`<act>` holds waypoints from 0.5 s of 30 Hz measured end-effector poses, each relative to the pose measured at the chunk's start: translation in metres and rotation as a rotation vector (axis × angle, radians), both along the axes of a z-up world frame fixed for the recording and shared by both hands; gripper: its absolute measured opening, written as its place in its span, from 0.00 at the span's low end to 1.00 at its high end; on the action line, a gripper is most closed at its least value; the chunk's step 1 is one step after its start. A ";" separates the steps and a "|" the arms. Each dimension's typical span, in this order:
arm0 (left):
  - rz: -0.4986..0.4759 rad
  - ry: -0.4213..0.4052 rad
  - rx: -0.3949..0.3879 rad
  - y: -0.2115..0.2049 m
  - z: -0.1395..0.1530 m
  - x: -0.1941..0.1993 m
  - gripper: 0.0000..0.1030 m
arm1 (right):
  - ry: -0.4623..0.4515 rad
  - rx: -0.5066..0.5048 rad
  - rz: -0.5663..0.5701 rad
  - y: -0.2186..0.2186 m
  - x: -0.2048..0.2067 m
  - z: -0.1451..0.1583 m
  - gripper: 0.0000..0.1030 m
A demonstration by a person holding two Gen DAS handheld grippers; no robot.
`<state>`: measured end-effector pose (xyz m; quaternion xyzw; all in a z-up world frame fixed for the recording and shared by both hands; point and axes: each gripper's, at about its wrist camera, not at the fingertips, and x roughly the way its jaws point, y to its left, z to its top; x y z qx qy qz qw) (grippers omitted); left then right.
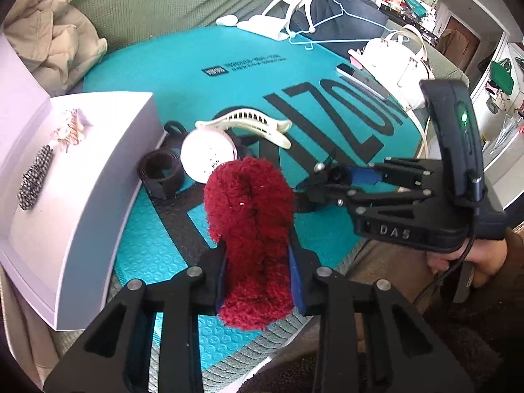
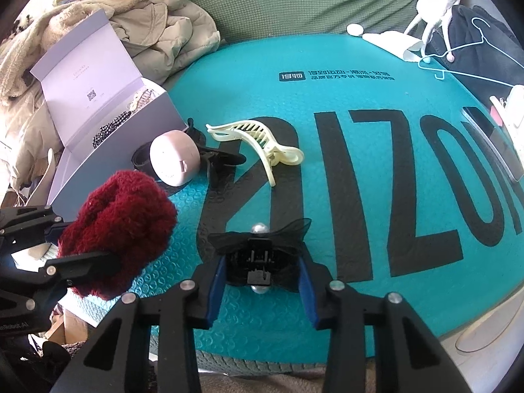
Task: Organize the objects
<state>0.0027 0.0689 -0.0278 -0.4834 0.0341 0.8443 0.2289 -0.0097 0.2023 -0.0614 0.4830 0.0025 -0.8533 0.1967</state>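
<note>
My left gripper (image 1: pixel 258 271) is shut on a fluffy dark red scrunchie (image 1: pixel 250 226), held above the teal mat (image 1: pixel 229 82); it also shows in the right wrist view (image 2: pixel 118 232). My right gripper (image 2: pixel 262 281) is shut on a black bow hair clip with pearl beads (image 2: pixel 258 252), low over the mat; it shows in the left wrist view (image 1: pixel 330 177). A cream claw clip (image 2: pixel 262 144), a round pink case (image 2: pixel 175 157), a black clip (image 2: pixel 216 160) and a black band (image 1: pixel 160 170) lie on the mat. An open white box (image 1: pixel 65 170) holds a checkered scrunchie (image 1: pixel 34 177) and a pale ornament (image 1: pixel 70 127).
A beige jacket (image 2: pixel 170 32) and green sofa back (image 2: pixel 294 0) lie behind the mat. A white handbag (image 1: pixel 396 62), a phone (image 1: pixel 360 78), a blue hanger (image 1: pixel 347 19) and dark clothing (image 1: pixel 347 6) sit at the mat's far right.
</note>
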 end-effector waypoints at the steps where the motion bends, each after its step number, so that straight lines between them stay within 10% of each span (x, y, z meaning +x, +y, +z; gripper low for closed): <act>1: 0.001 0.004 -0.003 -0.001 0.003 0.000 0.28 | -0.003 -0.003 0.002 -0.001 0.001 0.000 0.39; 15: 0.075 0.040 -0.018 -0.030 0.031 0.011 0.28 | 0.016 -0.023 0.090 -0.025 0.011 0.022 0.39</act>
